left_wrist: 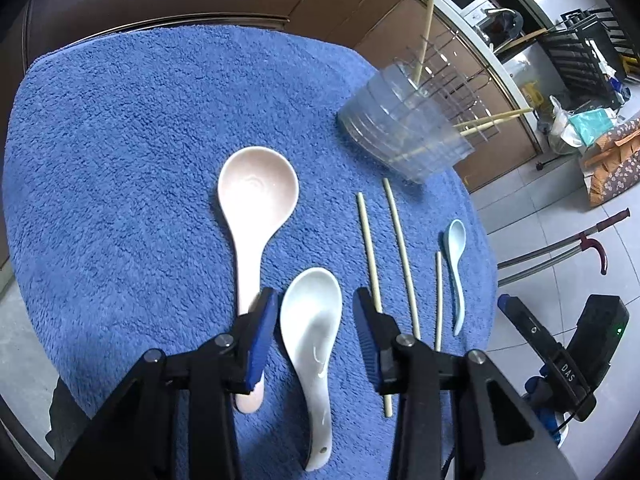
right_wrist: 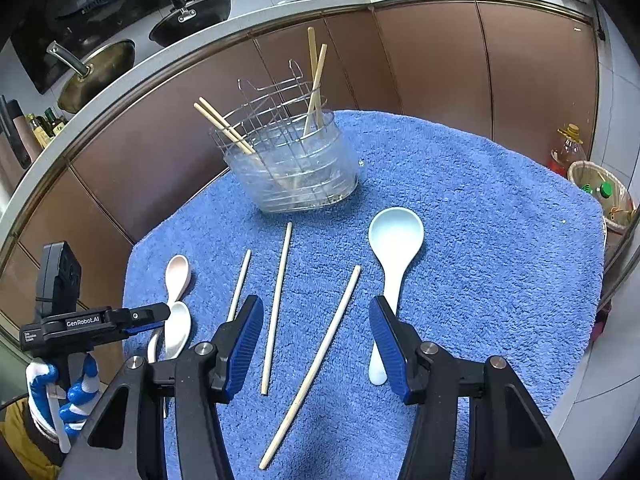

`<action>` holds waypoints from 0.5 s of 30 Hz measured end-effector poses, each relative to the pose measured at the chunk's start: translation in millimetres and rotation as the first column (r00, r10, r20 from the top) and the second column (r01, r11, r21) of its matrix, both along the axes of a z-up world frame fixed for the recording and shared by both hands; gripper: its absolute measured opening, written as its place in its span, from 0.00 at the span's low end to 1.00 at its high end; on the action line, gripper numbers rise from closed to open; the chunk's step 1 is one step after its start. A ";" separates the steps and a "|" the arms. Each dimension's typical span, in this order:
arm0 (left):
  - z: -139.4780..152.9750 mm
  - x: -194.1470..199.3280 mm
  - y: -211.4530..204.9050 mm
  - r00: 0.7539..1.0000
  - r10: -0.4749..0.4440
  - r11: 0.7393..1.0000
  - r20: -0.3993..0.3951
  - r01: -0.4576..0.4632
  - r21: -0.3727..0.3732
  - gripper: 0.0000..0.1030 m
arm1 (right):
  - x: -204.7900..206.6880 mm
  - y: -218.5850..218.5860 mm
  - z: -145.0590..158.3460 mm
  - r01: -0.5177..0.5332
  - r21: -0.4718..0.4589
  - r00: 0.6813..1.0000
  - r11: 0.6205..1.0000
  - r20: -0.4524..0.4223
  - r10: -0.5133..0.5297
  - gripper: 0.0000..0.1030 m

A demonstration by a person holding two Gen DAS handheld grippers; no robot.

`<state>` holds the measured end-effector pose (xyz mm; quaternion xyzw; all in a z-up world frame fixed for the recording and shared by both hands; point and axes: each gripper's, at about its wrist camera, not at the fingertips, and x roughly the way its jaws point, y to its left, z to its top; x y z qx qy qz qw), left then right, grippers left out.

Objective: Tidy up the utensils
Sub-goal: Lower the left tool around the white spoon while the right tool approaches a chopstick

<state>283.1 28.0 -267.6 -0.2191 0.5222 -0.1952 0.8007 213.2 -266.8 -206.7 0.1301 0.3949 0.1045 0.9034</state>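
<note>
On the blue towel (left_wrist: 120, 160) lie a large pink spoon (left_wrist: 258, 192), a white spoon (left_wrist: 312, 344), a small light-blue spoon (left_wrist: 454, 240) and three loose chopsticks (left_wrist: 400, 248). My left gripper (left_wrist: 316, 292) is open and straddles the white spoon's bowl; I see a small gap at each pad. In the right wrist view my right gripper (right_wrist: 316, 300) is open low over the towel, with two chopsticks (right_wrist: 276, 308) between its fingers, untouched. The light-blue spoon (right_wrist: 396, 236) lies just past its right finger. A clear utensil holder (right_wrist: 296, 168) with a wire rack holds several chopsticks.
The towel covers a small round table whose edge drops to tiled floor (left_wrist: 540, 208) on the right. Brown cabinets (right_wrist: 440, 80) and a counter with woks (right_wrist: 96, 76) stand behind. A basket with bottles (right_wrist: 600, 192) sits at the far right. A gloved hand (right_wrist: 76, 396) holds the left gripper.
</note>
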 end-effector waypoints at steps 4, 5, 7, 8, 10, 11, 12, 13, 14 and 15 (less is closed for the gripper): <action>-3.3 4.3 -4.4 1.000 -0.019 1.000 -0.001 0.019 0.011 0.32 | 3.4 1.4 -4.7 -0.007 -0.001 1.000 1.000 -0.019 0.007 0.50; -3.1 5.1 -5.6 1.000 -0.024 1.000 0.000 0.024 0.015 0.31 | 5.1 1.5 -6.4 -0.009 0.001 1.000 1.000 -0.025 0.009 0.49; -4.0 7.2 -9.3 0.999 -0.039 0.999 0.001 0.039 0.031 0.31 | 9.5 2.0 -10.1 -0.018 0.004 0.999 1.000 -0.041 0.018 0.47; -4.0 7.4 -10.7 0.999 -0.043 0.998 0.001 0.043 0.037 0.30 | 13.1 1.8 -12.8 -0.026 0.010 0.998 1.000 -0.058 0.026 0.42; -5.0 9.2 -13.7 0.998 -0.056 0.997 -0.003 0.057 0.050 0.27 | 21.0 1.1 -18.2 -0.035 0.025 0.995 0.999 -0.093 0.037 0.36; -5.5 10.2 -15.9 0.998 -0.063 0.996 -0.005 0.063 0.057 0.27 | 24.5 0.7 -19.6 -0.037 0.025 0.994 0.999 -0.104 0.039 0.34; -6.2 10.9 -17.3 0.998 -0.069 0.996 -0.008 0.069 0.063 0.26 | 28.8 0.1 -21.0 -0.038 0.027 0.992 0.999 -0.118 0.041 0.31; -7.7 12.0 -19.6 0.997 -0.076 0.994 -0.015 0.077 0.075 0.25 | 32.4 -0.6 -22.0 -0.040 0.032 0.991 0.999 -0.129 0.043 0.30; -9.1 12.6 -21.8 0.997 -0.081 0.993 -0.020 0.082 0.083 0.24 | 37.0 -2.1 -23.8 -0.041 0.042 0.988 0.998 -0.145 0.047 0.28; -9.8 13.0 -23.1 0.996 -0.084 0.992 -0.021 0.086 0.091 0.23 | 41.4 -3.7 -25.9 -0.040 0.051 0.986 0.998 -0.161 0.048 0.26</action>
